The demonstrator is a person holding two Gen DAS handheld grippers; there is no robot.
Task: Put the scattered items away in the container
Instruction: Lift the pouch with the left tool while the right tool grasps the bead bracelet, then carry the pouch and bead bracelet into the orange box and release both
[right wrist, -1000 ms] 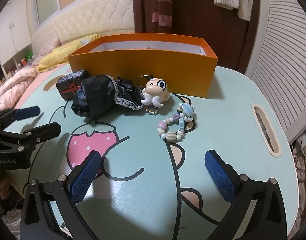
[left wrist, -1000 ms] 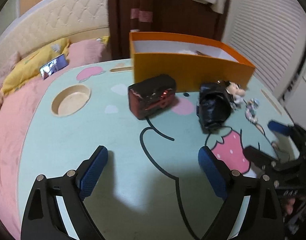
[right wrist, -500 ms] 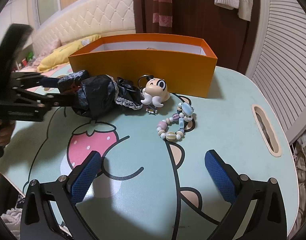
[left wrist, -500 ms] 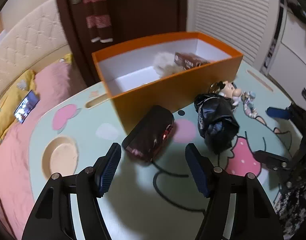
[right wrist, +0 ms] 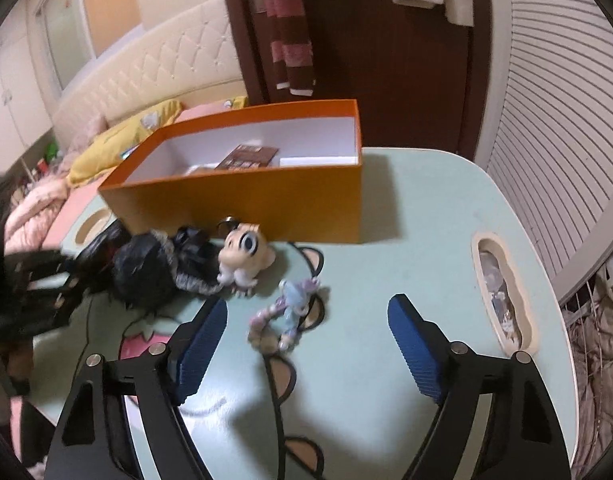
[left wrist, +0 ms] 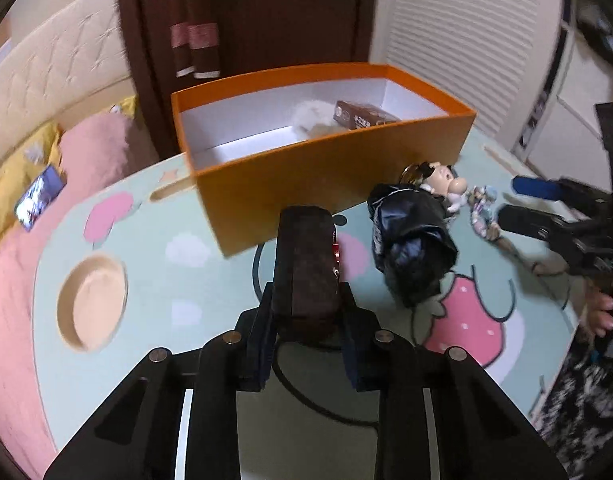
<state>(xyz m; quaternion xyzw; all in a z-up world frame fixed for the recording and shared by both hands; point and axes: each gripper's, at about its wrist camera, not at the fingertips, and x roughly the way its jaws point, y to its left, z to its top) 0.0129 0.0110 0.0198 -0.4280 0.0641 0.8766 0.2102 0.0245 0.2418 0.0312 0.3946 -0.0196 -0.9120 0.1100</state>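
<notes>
Dark pouch (left wrist: pixel 306 268) clamped in left claw (left wrist: pixel 306 336), right claw (right wrist: pixel 306 344) closing, empty

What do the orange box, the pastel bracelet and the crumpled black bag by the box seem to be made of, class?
Orange rectangular box: probably matte card, with thin straight walls and a white inside.
Pastel bead bracelet: rounded beads, plastic or glass; too blurred to tell which.
Crumpled black bag: likely thin glossy plastic film, creased and catching highlights.
</notes>
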